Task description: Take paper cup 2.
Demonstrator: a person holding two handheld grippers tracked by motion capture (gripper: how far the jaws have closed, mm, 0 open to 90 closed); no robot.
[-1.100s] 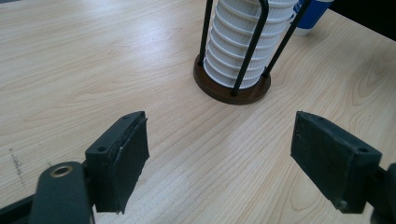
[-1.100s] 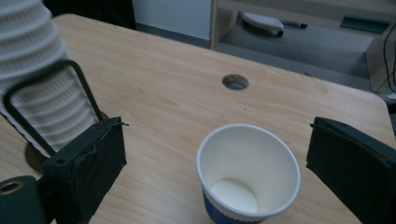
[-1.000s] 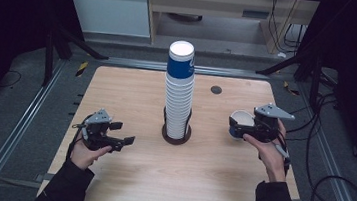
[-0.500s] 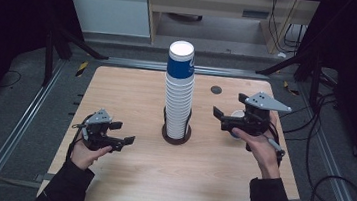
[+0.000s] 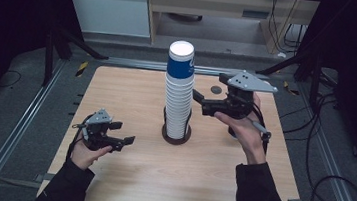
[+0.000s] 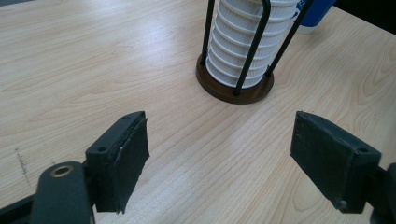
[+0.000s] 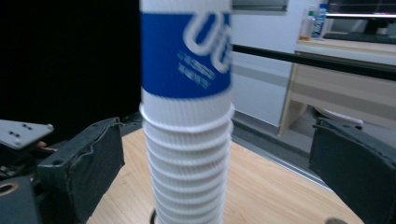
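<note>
A tall stack of white ribbed cups [image 5: 178, 103], topped by a blue-banded cup [image 5: 180, 61], stands in a dark round holder [image 5: 177, 135] with black wire rods at the table's middle. My right gripper [image 5: 208, 87] hovers just right of the stack's upper half and points at it. It is open, and its jaws have just been opening. In the right gripper view the stack [image 7: 187, 140] rises ahead between the wide pads [image 7: 88, 163], untouched. My left gripper [image 5: 124, 131] rests low at the front left, open and empty, and the holder [image 6: 236, 88] lies ahead of its pads [image 6: 126, 154].
A small dark round disc [image 5: 216, 90] lies on the wooden table [image 5: 132, 90] behind the right gripper. Metal rails [image 5: 24, 114] run along both sides of the table. A desk [image 5: 211, 8] and cables [image 5: 321, 160] lie beyond and to the right.
My right gripper has risen and moved left, from low beside the stack to its upper half. The left gripper has stayed where it was.
</note>
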